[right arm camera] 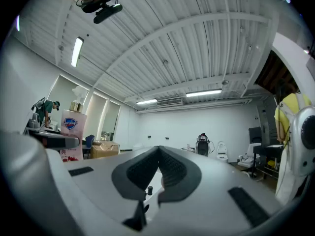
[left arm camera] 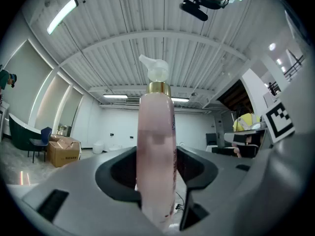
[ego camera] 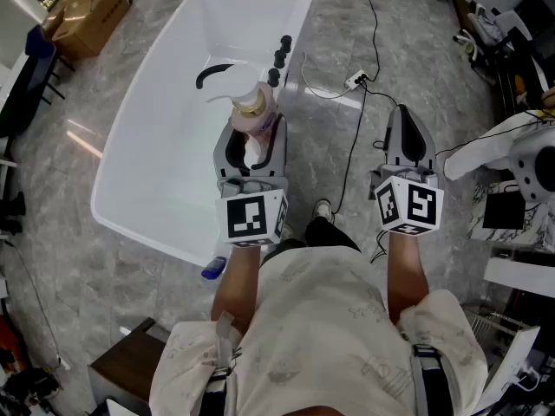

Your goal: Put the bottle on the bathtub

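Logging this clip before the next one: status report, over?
Left gripper shut on bottle, upright. Right gripper shut, empty. Bottle held in the air by bathtub rim, not set down. Black taps just beyond.

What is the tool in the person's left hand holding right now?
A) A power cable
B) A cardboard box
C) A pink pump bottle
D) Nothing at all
C: in the left gripper view, the left gripper has its jaws pressed on both sides of an upright pink pump bottle, while the right gripper has its jaws together with nothing between them.
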`<action>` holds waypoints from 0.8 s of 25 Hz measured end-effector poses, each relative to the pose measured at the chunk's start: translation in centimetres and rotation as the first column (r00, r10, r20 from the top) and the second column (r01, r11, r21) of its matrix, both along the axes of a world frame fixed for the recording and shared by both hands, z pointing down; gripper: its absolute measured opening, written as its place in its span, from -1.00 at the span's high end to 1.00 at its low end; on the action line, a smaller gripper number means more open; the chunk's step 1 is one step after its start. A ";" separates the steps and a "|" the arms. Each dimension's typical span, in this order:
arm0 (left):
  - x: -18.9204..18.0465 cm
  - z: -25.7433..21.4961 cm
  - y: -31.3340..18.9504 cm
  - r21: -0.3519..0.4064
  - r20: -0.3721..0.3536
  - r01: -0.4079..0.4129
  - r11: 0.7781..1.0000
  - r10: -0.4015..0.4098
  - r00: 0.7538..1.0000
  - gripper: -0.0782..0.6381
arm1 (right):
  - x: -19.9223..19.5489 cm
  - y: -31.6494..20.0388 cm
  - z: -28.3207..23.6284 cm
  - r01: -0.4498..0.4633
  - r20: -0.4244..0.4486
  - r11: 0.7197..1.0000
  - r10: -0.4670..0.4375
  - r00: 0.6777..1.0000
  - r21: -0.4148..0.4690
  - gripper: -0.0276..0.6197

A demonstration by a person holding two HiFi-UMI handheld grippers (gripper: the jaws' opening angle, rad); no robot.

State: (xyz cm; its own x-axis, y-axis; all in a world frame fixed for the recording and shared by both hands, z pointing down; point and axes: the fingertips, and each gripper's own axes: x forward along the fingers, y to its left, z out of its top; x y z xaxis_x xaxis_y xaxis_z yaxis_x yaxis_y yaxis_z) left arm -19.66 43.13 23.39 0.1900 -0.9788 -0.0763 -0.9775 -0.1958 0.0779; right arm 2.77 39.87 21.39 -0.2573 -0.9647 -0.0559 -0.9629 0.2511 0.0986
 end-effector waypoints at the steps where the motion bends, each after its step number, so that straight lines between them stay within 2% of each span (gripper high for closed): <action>1: 0.2 0.0 0.0 0.000 0.001 -0.002 1.000 0.002 1.000 0.14 | 0.2 0.1 0.1 -0.001 0.002 1.000 0.001 1.000 -0.002 0.95; 20: 1.9 0.0 -0.5 -0.025 0.025 -0.030 0.999 0.031 0.999 0.14 | 3.2 -0.3 1.2 -0.039 0.049 0.998 0.041 0.998 -0.050 0.95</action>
State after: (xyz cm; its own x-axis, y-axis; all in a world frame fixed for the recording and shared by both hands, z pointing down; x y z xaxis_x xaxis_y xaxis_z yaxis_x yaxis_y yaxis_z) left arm -17.79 42.66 23.37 0.2215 -0.9740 -0.0473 -0.9728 -0.2241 0.0582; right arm 6.00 39.61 22.58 -0.2167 -0.9760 -0.0203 -0.9757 0.2158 0.0387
